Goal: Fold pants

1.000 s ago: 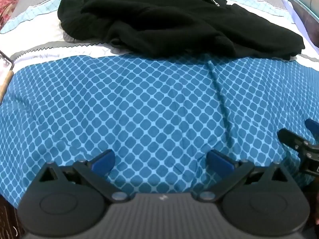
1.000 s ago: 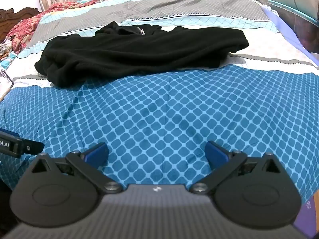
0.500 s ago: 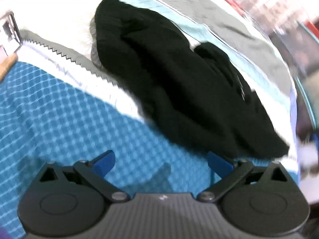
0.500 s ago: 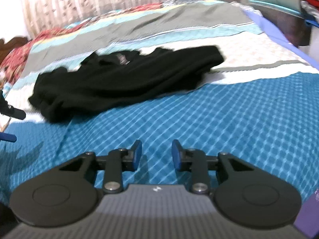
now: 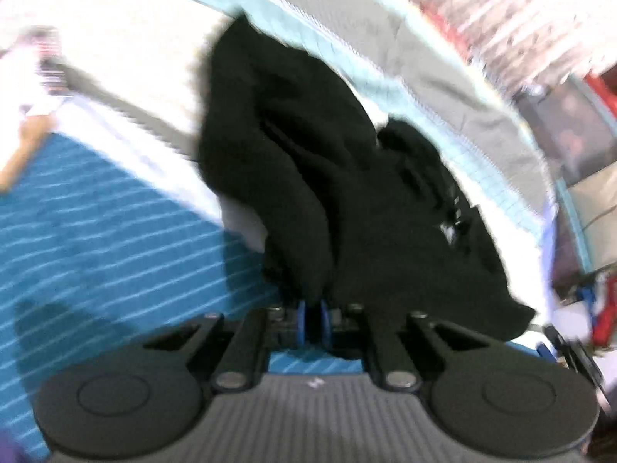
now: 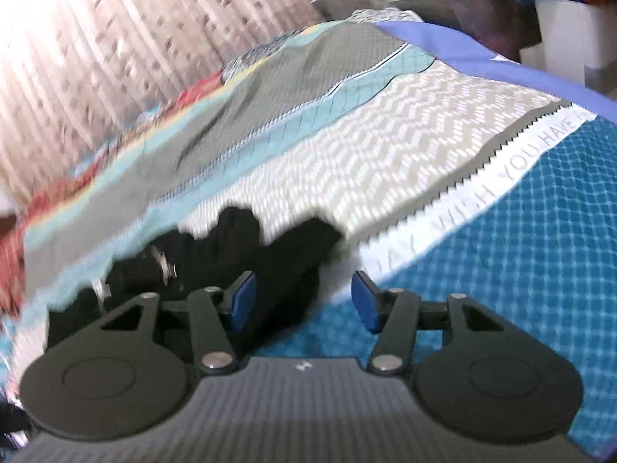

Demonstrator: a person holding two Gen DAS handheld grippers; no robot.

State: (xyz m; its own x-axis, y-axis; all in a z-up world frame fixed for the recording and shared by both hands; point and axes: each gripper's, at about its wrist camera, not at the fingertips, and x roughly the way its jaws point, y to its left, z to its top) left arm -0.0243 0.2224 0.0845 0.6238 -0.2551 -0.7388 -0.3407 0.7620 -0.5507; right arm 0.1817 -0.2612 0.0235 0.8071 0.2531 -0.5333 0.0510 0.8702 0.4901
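A patchwork bedspread (image 6: 385, 162) covers the surface: a blue diamond-print band at lower right of the right wrist view, then a white strip with lettering, a pale zigzag band, teal and grey stripes toward the upper left. A patterned curtain (image 6: 115, 38) (washed out by backlight) fills the upper left, and storage bins (image 6: 559, 27) sit at the upper right. The black pants (image 5: 347, 193) lie crumpled across the centre of the left wrist view. The left gripper (image 5: 313, 320) is pinched together on a fold of the pants at lower centre. The right gripper (image 6: 302, 301) has its blue pads spread apart, the left pad over the pants' edge.
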